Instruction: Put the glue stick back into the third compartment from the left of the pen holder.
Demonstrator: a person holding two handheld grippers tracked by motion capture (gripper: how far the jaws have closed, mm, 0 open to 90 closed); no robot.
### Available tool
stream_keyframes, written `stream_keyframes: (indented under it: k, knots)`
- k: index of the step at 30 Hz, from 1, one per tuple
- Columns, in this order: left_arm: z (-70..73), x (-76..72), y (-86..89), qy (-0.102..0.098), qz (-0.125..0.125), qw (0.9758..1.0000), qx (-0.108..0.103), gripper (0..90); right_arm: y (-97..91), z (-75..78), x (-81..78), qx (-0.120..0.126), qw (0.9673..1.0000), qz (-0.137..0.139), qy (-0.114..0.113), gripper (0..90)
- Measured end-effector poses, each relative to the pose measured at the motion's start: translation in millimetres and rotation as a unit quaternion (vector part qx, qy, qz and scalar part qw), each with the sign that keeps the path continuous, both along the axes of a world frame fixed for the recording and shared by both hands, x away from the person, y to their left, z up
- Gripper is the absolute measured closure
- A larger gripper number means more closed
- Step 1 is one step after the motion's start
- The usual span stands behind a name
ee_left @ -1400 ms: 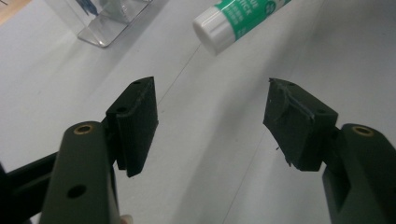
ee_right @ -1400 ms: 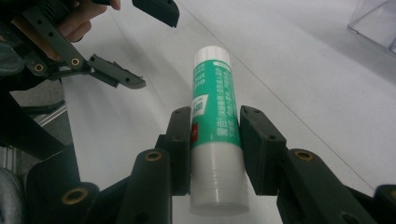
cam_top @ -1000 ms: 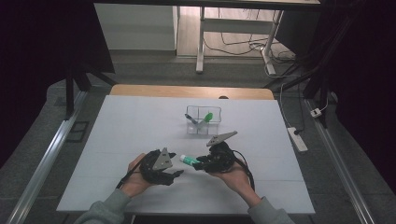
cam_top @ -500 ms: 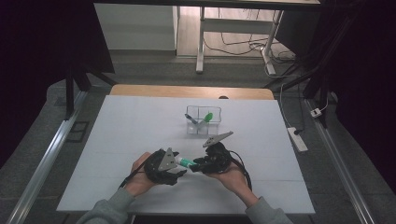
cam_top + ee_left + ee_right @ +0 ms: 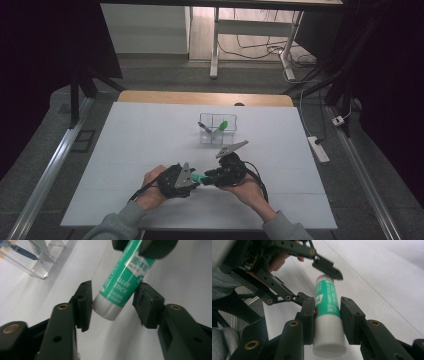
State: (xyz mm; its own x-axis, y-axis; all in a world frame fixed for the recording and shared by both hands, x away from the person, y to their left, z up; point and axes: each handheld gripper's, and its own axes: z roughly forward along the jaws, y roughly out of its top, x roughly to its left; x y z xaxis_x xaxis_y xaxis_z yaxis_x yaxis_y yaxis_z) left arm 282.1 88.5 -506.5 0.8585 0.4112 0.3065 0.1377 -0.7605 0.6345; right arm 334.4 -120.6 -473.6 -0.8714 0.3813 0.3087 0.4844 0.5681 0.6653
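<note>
A green-and-white glue stick [image 5: 198,177] hangs low over the white table [image 5: 135,145] between my two hands. My right gripper [image 5: 327,317] is shut on its white cap end [image 5: 327,337]. Seen from the high view, that right gripper [image 5: 205,175] points left. My left gripper [image 5: 112,305] faces it, and its jaws straddle the stick's silver base [image 5: 107,308]. They have just been closing, and narrow gaps still show beside the pads. In the right gripper view, the left gripper [image 5: 317,282] brackets the far end of the glue stick [image 5: 326,300]. The label [image 5: 122,282] reads GLUE STICK.
A clear plastic box [image 5: 203,137] stands behind the hands at mid-table and holds a blue pen [image 5: 205,127] and a green item [image 5: 223,125]. Its corner [image 5: 40,272] appears in the left gripper view. A power strip [image 5: 319,149] lies off the table's right side.
My left gripper has shifted right until its jaws surround the end of the glue stick, and the jaws have narrowed. The right gripper has stayed put with the stick.
</note>
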Motion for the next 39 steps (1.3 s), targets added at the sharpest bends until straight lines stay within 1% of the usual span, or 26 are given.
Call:
stream_keyframes:
  k: [5,7,8,12,13,16,18,20,23,25,29,30,31,33,36,39]
  knots:
    - [-2.4,-1.7,-2.7,0.012,-0.021,0.9997,0.007,61.1,-4.3,4.8,0.2,0.021,0.9997,-0.005,-0.008,64.8]
    - [-2.9,-2.6,-3.7,0.014,-0.031,0.9994,0.007,63.2,-5.5,6.4,-0.1,0.033,0.9993,-0.009,-0.014,64.4]
    - [-2.4,-2.7,-3.6,0.014,-0.034,0.9993,0.009,64.1,-5.6,7.1,-0.4,0.036,0.9991,-0.011,-0.021,62.3]
    - [-1.3,-0.9,-0.2,0.020,-0.028,0.9994,-0.003,65.1,-7.7,10.3,-1.4,0.046,0.9978,-0.022,-0.043,55.7]
    - [-1.0,-0.1,1.2,0.020,-0.027,0.9994,-0.004,65.1,-8.7,11.3,-1.5,0.054,0.9970,-0.027,-0.049,54.6]
    - [-0.9,1.8,4.5,0.023,-0.020,0.9994,-0.017,65.2,-13.2,15.3,-1.9,0.073,0.9940,-0.041,-0.071,50.6]
    - [-1.1,2.9,6.6,0.025,-0.015,0.9993,-0.026,65.2,-15.6,17.6,-2.5,0.085,0.9914,-0.048,-0.087,47.6]
    - [-0.6,4.2,9.0,0.026,-0.010,0.9992,-0.030,65.2,-17.9,20.0,-3.3,0.097,0.9886,-0.056,-0.101,45.2]
    - [0.1,5.4,12.0,0.026,0.001,0.9988,-0.042,65.2,-20.8,23.0,-4.9,0.104,0.9850,-0.066,-0.121,42.2]
    - [0.8,6.5,14.5,0.027,0.008,0.9983,-0.052,65.2,-22.9,24.2,-5.2,0.108,0.9831,-0.070,-0.130,41.0]
    - [2.6,8.9,20.6,0.027,0.025,0.9967,-0.072,65.3,-27.5,25.4,-4.9,0.112,0.9803,-0.083,-0.140,39.3]
    - [3.0,9.4,22.4,0.027,0.033,0.9957,-0.082,65.3,-28.3,25.2,-4.7,0.114,0.9798,-0.086,-0.140,38.8]
    - [3.5,10.0,24.0,0.026,0.037,0.9951,-0.087,65.3,-29.4,24.8,-4.2,0.114,0.9794,-0.088,-0.141,38.5]
    - [4.2,10.8,26.4,0.026,0.043,0.9941,-0.097,65.2,-30.4,23.8,-3.6,0.113,0.9798,-0.090,-0.138,38.0]
    - [4.8,11.1,27.6,0.024,0.049,0.9932,-0.103,65.2,-29.4,20.5,-2.8,0.113,0.9803,-0.091,-0.135,37.6]
    - [5.7,10.1,27.4,0.021,0.050,0.9924,-0.111,65.2,-27.3,17.4,-2.4,0.111,0.9810,-0.091,-0.131,36.7]
